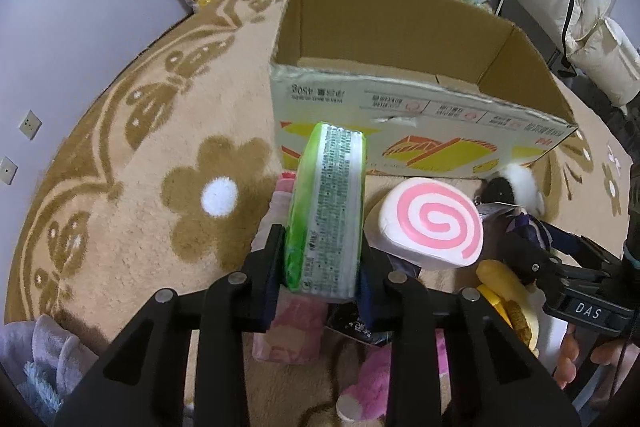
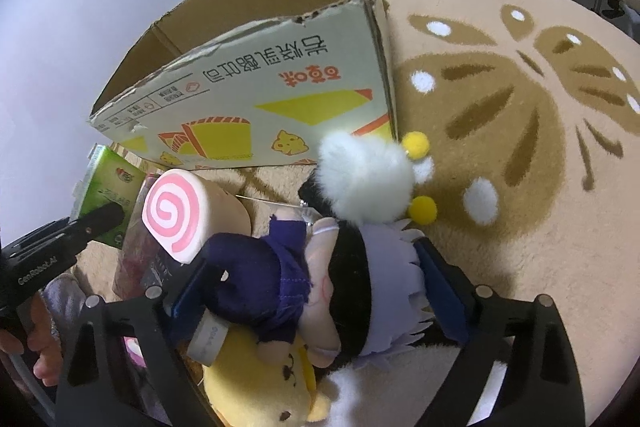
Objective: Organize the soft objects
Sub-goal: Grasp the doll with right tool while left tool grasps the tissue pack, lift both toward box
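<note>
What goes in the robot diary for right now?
left gripper: shut on tissue pack | right gripper: open around doll | box: empty

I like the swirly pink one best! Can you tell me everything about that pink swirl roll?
The pink swirl roll is a short, fat cylinder that looks soft and squishy, like a foam or plush cake roll. Its flat face is pale pink with a darker pink spiral; its side is cream. It lies tilted on the pile of soft things, in front of the cardboard box and outside it. The green tissue pack stands just beside it. A dark-clothed doll lies against its other side. No jaws hold it.
</note>
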